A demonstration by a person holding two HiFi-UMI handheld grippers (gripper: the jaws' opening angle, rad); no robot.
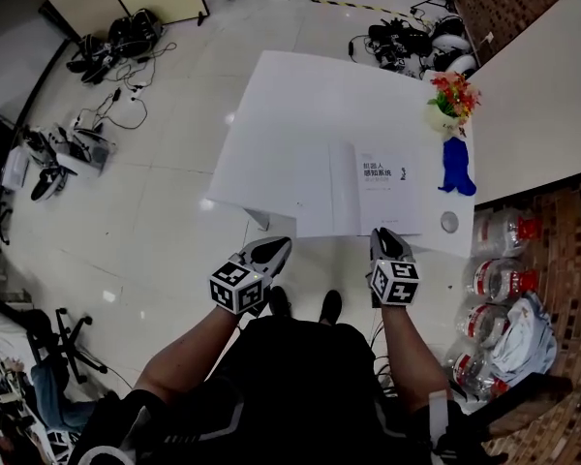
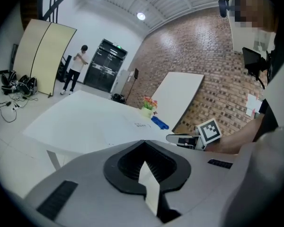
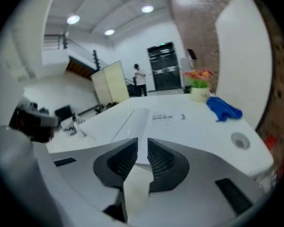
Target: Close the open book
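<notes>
Inventory, by count:
- 1 white bench (image 1: 290, 95)
- 1 open book (image 1: 353, 187)
- 1 flower pot (image 1: 443, 114)
- 1 blue cloth (image 1: 456, 168)
- 1 round hole (image 1: 449, 222) in the bench top
- 2 claws: left claw (image 1: 274, 247), right claw (image 1: 382, 233)
- at least 3 water bottles (image 1: 499, 279) beside the bench
- 1 standing person (image 2: 78, 67), far off

White rectangular table (image 1: 290, 105). White open paper book (image 1: 353, 201), black print. Blue crumpled cloth (image 1: 456, 168) at right edge. Red-orange flowers (image 1: 453, 91), pale pot (image 1: 440, 117).

White table (image 1: 300, 105), glossy tiled floor (image 1: 155, 211), brick wall (image 2: 189, 51).
</notes>
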